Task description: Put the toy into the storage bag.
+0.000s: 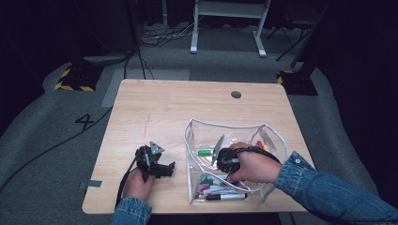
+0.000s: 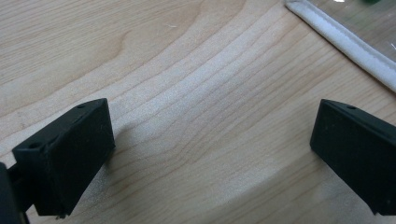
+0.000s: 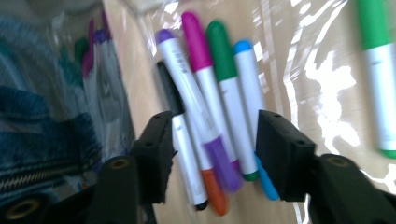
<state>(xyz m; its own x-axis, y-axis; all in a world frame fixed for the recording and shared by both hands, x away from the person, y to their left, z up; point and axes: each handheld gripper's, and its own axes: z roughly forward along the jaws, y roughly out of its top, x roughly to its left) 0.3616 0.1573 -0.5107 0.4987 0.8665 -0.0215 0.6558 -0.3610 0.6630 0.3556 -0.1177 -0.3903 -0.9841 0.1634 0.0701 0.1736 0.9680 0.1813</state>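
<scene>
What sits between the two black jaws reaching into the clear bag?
In the right gripper view, a bunch of markers lies between the right gripper's open jaws, inside the clear bag.

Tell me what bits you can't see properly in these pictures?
- Right claw: in the high view the hand covers its jaws inside the clear pouch.
- Markers: the right gripper view is blurred, so their print can't be read, and the jaws cover some ends.
- Green marker: cut off by that view's top edge.
- Pouch edge: cut off at the left gripper view's corner.
</scene>
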